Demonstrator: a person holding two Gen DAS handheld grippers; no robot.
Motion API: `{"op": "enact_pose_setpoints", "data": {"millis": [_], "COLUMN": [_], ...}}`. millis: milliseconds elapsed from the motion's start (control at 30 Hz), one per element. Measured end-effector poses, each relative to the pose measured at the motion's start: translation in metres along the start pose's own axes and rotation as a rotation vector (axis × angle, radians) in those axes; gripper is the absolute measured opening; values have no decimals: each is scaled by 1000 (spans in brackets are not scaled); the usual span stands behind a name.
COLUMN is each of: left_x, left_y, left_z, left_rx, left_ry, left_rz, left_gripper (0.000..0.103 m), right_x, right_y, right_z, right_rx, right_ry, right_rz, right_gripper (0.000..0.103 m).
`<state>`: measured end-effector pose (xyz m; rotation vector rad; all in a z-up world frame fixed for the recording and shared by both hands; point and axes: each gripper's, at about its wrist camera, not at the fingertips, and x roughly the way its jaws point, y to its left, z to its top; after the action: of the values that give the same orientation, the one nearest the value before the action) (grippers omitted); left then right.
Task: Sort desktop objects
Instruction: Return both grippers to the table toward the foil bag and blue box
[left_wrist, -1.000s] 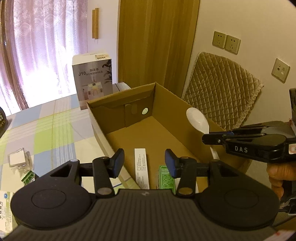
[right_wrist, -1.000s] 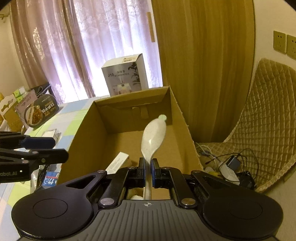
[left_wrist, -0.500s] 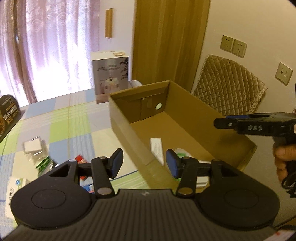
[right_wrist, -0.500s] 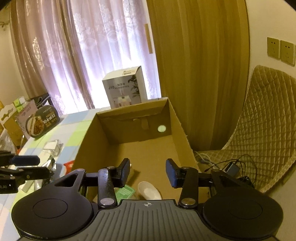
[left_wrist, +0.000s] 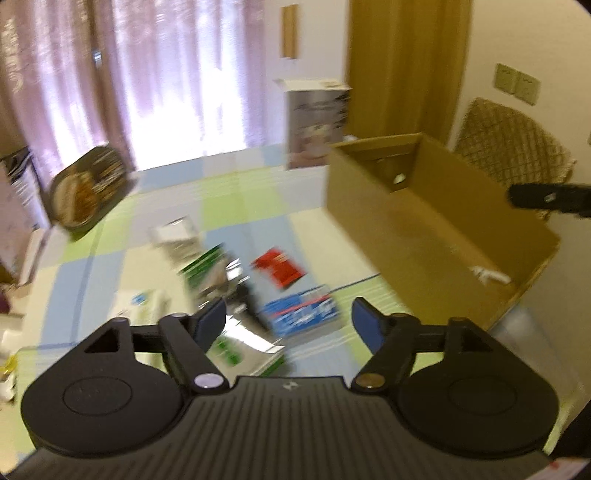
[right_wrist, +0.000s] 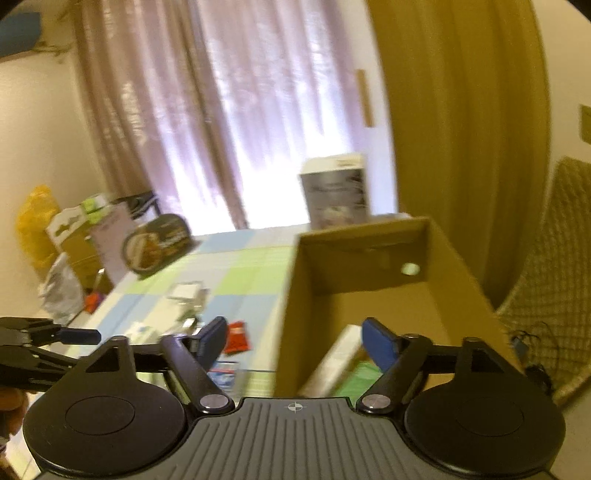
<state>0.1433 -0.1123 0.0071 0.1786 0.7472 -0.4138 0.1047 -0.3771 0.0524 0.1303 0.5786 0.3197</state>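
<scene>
my left gripper (left_wrist: 288, 319): jaws apart, empty, above loose packets on the checked tablecloth (left_wrist: 236, 192): a red packet (left_wrist: 279, 266), a blue packet (left_wrist: 303, 312), a green packet (left_wrist: 203, 264), all blurred. my right gripper (right_wrist: 293, 341): jaws apart, empty, at the near left wall of the cardboard box (right_wrist: 373, 280). inside the box i see a long white carton (right_wrist: 332, 360) beside a green packet (right_wrist: 360, 378). tall white product box (left_wrist: 317, 125) behind.

Open cardboard box (left_wrist: 436, 221) sits ahead-right of the left hand-held gripper (left_wrist: 288, 321); blurry red packet (left_wrist: 279, 266) and blue packet (left_wrist: 303, 310) lie flat just ahead.
</scene>
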Motion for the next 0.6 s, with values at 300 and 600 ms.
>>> {"op": "enact_pose_setpoints", "data": {"millis": [300, 600], "left_x": [-30, -34], "left_y": [68, 104], "left_z": [-44, -69], "left_rx": [-20, -37], "left_ry": [35, 66], "left_rz": [105, 127], "left_gripper": [102, 102], "right_x": [17, 44], "right_y": [81, 116], "right_z": [-24, -49], "right_rx": [-154, -231], "right_ry": [80, 160], "right_rz": [111, 135], "right_gripper": [101, 101]}}
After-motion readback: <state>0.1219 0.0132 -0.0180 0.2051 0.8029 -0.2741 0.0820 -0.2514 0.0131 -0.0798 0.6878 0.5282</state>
